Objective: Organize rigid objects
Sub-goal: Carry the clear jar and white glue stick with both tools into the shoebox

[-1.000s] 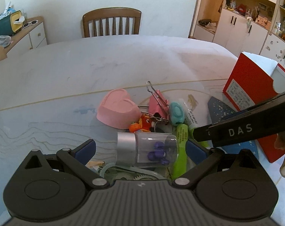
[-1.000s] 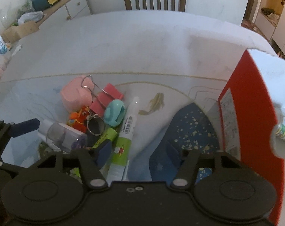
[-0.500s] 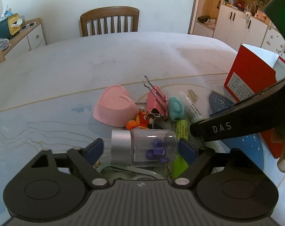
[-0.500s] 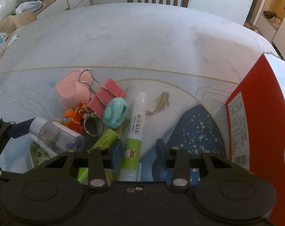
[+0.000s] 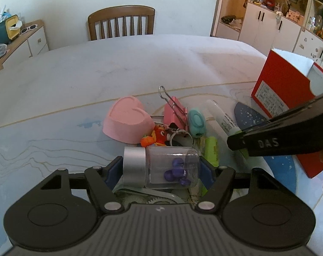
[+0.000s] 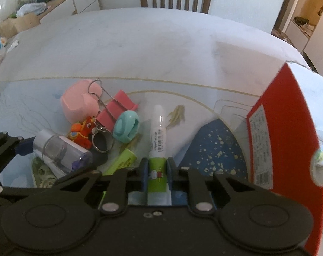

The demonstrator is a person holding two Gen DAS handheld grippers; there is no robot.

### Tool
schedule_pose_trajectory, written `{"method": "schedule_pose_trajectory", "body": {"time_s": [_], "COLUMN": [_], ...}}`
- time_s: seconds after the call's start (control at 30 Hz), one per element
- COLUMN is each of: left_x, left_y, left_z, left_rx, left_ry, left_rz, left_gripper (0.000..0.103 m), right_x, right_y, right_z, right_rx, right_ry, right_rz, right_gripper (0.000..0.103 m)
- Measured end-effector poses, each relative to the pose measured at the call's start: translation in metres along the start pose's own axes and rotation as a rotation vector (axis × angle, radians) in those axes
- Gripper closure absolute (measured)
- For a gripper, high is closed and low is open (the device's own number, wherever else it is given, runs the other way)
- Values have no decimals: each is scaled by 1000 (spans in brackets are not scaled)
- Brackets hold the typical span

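1. Both pairs of jaws had something between them; the right gripper (image 6: 157, 176) was clamped shut on the green-labelled lower end of a white glue pen (image 6: 158, 140); the left gripper (image 5: 161, 167) was closing its jaws around a clear plastic jar with a silver screw lid (image 5: 160, 166), blue pads (image 5: 113, 169) close against lid and base, though real pressure could not be told.
2. The glue pen was a slim white tube with a barcode and a small cartoon figure on its green band; its rounded cap pointed away from the jaws, across the pale marbled table (image 6: 140, 49).
3. The jar lay on its side, lid toward the left finger, purple mouse-shaped pieces (image 5: 175, 171) inside.
4. Beyond the jar lay a pink heart-shaped box (image 5: 127, 120), a pink binder clip with wire handles (image 5: 174, 111), a teal oval case (image 5: 196, 123), an orange-red figure on a key ring (image 5: 156, 137) and a lime-green stick (image 5: 211, 150); all crowded near together.
5. A red cardboard box (image 6: 285, 128) stood right of the pile, beside a dark blue speckled patch (image 6: 214, 147).
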State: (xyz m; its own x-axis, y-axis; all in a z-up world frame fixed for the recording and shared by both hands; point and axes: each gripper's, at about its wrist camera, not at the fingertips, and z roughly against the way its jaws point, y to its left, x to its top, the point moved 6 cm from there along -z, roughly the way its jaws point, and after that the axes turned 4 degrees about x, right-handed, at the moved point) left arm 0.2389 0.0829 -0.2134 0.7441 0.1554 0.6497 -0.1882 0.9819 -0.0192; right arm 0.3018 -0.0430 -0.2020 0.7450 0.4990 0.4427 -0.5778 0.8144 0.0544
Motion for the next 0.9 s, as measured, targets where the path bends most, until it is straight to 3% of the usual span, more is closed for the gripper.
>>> {"method": "schedule_pose_trajectory", "body": {"time_s": [0.53, 0.9], "left_x": [33, 69], "left_y": [-23, -57], "left_z": [51, 92], "left_rx": [-45, -87], "left_ry": [-36, -87], "left_rz": [-10, -39], "left_gripper": [30, 30], "right_x": [-6, 1], "right_y": [-9, -30], "right_z": [70, 129], "right_rx": [25, 43], "right_ry": [-63, -166], "right_rz": [-72, -112], "right_gripper": [87, 87]}}
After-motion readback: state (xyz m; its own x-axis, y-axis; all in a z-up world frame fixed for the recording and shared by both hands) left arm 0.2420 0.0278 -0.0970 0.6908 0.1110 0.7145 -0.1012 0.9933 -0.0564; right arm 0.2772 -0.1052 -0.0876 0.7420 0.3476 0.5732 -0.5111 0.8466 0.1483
